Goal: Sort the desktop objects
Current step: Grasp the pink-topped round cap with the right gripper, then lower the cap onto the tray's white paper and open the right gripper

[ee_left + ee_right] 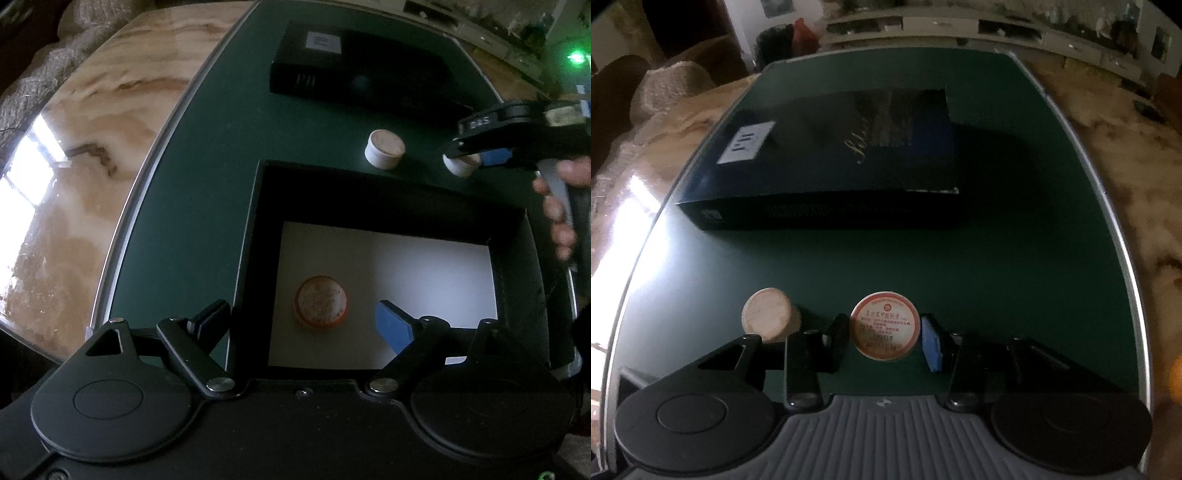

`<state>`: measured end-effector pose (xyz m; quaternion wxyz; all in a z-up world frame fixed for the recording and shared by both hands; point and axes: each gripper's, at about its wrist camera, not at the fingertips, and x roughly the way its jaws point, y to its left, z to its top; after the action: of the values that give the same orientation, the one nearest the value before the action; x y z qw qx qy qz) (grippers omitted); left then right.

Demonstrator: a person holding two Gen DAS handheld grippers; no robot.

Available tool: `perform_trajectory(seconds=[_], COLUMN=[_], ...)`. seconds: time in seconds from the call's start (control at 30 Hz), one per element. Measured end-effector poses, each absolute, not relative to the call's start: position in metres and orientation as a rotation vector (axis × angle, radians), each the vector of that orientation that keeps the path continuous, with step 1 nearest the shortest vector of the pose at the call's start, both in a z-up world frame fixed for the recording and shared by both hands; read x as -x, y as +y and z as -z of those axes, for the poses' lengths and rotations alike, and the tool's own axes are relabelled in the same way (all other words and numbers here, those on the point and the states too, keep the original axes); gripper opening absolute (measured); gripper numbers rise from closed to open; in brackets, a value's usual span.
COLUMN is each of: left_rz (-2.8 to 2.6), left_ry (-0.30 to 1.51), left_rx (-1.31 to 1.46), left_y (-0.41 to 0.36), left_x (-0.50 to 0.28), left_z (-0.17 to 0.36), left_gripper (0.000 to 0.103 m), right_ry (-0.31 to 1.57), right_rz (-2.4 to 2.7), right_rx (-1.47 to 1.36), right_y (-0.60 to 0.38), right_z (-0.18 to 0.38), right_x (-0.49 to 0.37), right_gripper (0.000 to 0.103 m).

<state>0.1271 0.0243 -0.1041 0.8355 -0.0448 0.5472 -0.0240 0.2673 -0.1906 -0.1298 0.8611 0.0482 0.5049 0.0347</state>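
Over box [513, 258] rim: left gripper [303, 325] agape, empty; right gripper [884, 341] straddles jar [884, 329], pads apart

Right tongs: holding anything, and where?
Right tongs straddle the round jar at its sides; a firm grip cannot be told. Left tongs hold nothing.

A green mat [960, 258] with a pale edge covers a glossy marbled brown table [92, 166]. Window glare [33, 155] lies on the table at nine o'clock. Cluttered pale shelves [997, 29] line the far wall at twelve o'clock, dim and blurred.
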Motion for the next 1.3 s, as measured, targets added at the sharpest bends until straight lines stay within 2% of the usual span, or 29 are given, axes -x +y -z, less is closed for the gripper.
perform_trajectory(seconds=[0.37, 0.93, 1.3], left_rz=[0.06, 0.071, 0.088], left_ry=[1.152, 1.121, 1.126], left_rx=[0.117, 0.138, 0.14], left_y=[0.026, 0.029, 0.025], left_x=[-0.12, -0.106, -0.106], left_z=[0.1, 0.085, 0.087], left_gripper=[0.086, 0.086, 0.086], right_ry=[1.029, 1.177, 1.169], right_rz=[-0.15, -0.12, -0.083], right_rx=[-0.143, -0.121, -0.036], right_y=[-0.2, -0.192, -0.184], right_z=[0.087, 0.128, 0.14], right_x=[-0.194, -0.14, -0.133], right_gripper=[0.045, 0.045, 0.045])
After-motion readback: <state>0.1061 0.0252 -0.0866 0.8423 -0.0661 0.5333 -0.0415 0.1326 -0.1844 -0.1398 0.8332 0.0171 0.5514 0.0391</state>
